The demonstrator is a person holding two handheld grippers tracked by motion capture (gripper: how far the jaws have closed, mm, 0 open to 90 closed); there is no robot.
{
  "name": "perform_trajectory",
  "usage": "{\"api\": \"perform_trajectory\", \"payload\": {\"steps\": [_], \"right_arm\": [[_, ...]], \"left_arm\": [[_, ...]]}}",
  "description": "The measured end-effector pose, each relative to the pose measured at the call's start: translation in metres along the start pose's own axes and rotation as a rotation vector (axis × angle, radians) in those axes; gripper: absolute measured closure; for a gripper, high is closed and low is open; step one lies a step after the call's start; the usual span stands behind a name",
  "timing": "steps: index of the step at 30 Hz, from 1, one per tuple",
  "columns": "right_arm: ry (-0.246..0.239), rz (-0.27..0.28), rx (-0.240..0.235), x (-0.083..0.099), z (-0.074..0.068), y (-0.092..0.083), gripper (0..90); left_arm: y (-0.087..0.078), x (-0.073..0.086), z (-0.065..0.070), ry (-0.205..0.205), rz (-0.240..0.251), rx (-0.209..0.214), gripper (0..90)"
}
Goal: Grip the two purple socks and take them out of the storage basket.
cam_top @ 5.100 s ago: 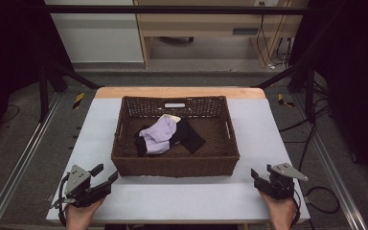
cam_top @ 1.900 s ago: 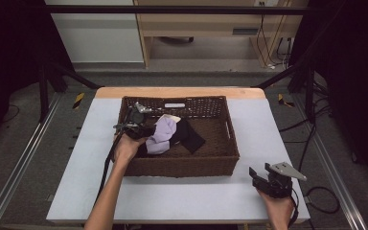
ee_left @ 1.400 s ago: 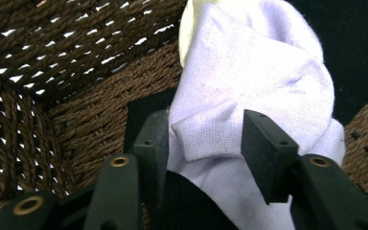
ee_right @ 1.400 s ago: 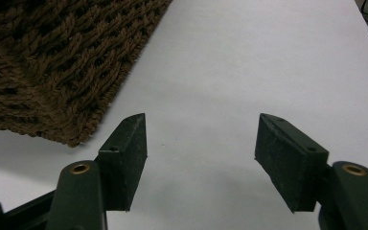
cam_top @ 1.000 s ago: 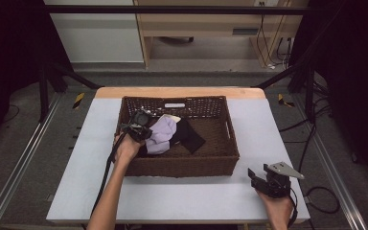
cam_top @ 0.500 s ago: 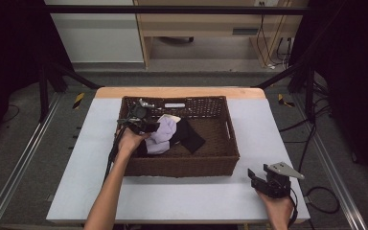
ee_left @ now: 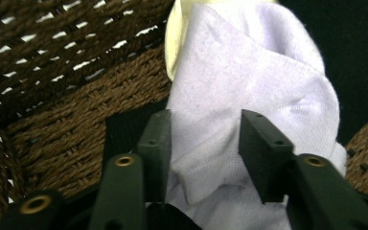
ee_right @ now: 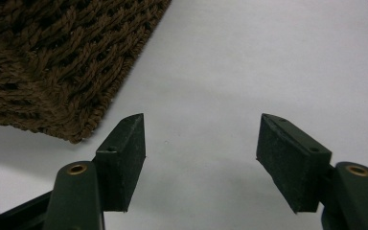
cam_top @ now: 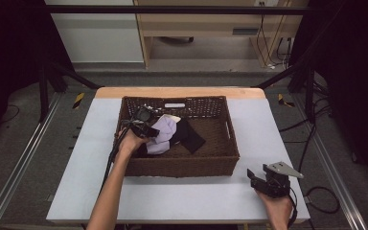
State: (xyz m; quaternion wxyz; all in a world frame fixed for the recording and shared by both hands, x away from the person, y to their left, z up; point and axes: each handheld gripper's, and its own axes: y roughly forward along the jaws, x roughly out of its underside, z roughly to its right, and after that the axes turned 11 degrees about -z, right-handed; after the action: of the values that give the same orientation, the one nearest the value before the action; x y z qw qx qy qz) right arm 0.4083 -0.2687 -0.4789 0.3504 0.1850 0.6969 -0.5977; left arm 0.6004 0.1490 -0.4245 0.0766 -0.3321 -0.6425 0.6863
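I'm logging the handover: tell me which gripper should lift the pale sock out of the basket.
Left. The left gripper already has its open jaws around the sock inside the basket; the right gripper sits outside, over bare table.

The place is seen to be a lab or test room arranged for recording, not a home. A white table is placed in the middle, and it is framed by black metal struts at 10 and 2 o'clock and by metal rails along the grey floor at 9 and 3 o'clock. Loose cables are laid on the floor at 3 o'clock, and yellow-black hazard tape is fixed near the far table corners. A plain wooden bench is set at 12 o'clock, with dark curtains at both sides.
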Motion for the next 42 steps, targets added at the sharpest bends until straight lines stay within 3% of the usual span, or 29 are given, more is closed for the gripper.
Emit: {"api": "perform_trajectory", "payload": {"steps": [5, 9, 12, 18, 22, 26, 30, 38, 42], "right_arm": [[0.004, 0.001, -0.004, 0.000, 0.000, -0.001, 34.5], [0.000, 0.004, 0.001, 0.000, 0.000, -0.001, 34.6], [-0.001, 0.005, 0.002, 0.001, 0.000, -0.002, 34.9], [0.009, 0.003, -0.002, 0.001, 0.000, -0.002, 35.1], [0.007, 0.006, 0.001, 0.001, 0.001, -0.002, 35.4], [0.009, 0.002, 0.000, 0.001, 0.000, -0.002, 35.6], [0.008, 0.010, 0.003, 0.001, 0.001, -0.003, 35.7], [0.003, 0.012, 0.006, 0.001, 0.002, -0.003, 35.8], [0.003, 0.012, 0.010, 0.001, 0.002, -0.003, 35.8]], "left_arm": [[-0.002, 0.000, -0.001, -0.005, -0.035, 0.023, 82.0], [-0.006, 0.001, -0.003, -0.026, -0.018, 0.049, 85.8], [-0.013, 0.003, -0.004, -0.034, 0.033, 0.066, 86.4], [-0.033, 0.008, -0.003, -0.032, 0.194, 0.080, 86.6], [-0.047, 0.013, 0.006, 0.012, 0.297, 0.049, 86.7], [-0.056, 0.015, 0.014, 0.037, 0.369, 0.021, 86.7], [-0.069, 0.019, 0.019, 0.036, 0.452, 0.036, 86.7], [-0.105, 0.034, 0.024, 0.055, 0.574, 0.060, 86.7], [-0.123, 0.045, 0.027, 0.068, 0.627, 0.091, 86.7]]}}
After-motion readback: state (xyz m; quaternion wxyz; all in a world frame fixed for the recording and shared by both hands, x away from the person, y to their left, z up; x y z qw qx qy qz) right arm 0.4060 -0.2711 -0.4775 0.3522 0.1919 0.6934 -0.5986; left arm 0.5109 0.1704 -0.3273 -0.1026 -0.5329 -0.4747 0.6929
